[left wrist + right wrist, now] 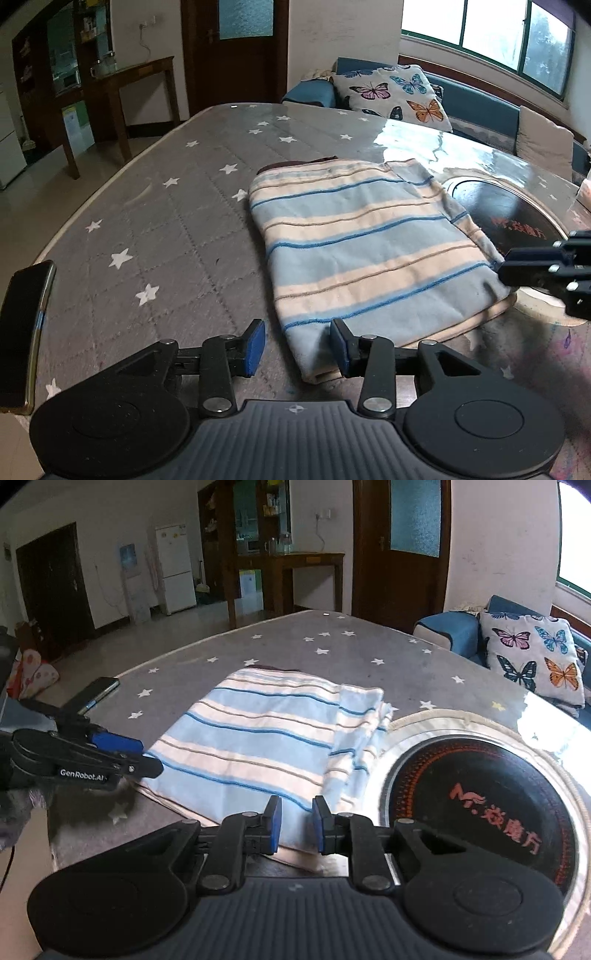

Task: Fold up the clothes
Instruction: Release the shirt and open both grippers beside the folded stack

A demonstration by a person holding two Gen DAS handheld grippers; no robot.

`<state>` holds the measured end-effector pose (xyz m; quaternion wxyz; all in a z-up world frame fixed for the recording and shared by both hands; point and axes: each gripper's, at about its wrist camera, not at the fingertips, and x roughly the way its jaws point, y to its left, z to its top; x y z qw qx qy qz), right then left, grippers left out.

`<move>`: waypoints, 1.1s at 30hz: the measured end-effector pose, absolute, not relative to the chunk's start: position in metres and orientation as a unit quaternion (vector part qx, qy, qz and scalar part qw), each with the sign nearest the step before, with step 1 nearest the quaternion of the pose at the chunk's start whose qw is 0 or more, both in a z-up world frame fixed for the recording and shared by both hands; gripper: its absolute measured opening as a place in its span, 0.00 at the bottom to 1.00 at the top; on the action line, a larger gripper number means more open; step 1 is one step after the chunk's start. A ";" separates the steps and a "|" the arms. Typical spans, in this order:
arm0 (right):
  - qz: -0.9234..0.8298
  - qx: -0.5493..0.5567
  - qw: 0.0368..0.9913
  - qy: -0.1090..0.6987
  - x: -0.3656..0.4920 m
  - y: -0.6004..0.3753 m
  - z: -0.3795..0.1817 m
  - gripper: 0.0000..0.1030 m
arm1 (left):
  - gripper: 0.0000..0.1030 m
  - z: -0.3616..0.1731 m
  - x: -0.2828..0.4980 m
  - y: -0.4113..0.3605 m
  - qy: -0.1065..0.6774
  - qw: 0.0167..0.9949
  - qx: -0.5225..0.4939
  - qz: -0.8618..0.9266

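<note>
The left gripper [297,345] stands released, jaws parted at the near corner of the folded striped garment [365,247]. The right gripper [297,823] is parted too, seemingly clear of the cloth edge between its pads. The garment lies on the star-patterned tablecloth [166,206], beside the round cooktop [476,808]. A butterfly cushion [395,90] sits beyond.

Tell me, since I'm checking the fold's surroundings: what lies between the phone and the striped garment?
Only bare star-print tablecloth lies between the phone and striped garment, per the left wrist view.
</note>
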<state>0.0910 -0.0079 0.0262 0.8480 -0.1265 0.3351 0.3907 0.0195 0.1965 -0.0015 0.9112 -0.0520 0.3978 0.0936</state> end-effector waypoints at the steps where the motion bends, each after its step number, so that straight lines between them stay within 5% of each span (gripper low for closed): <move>1: 0.393 -0.123 0.845 0.340 0.092 -0.006 0.023 0.17 | 0.42 -0.001 0.019 0.197 0.399 0.911 -0.054 0.096; 6: 0.387 -0.121 0.840 0.360 0.095 -0.006 0.005 0.17 | 0.44 -0.001 0.015 0.198 0.399 0.909 -0.059 0.102; 15: 0.387 -0.094 0.846 0.354 0.082 -0.008 0.008 0.39 | 0.68 0.000 0.005 0.196 0.395 0.909 -0.065 0.115; 33: 0.376 -0.073 0.851 0.359 0.057 -0.017 0.003 0.77 | 0.93 0.005 -0.024 0.188 0.377 0.914 -0.075 0.130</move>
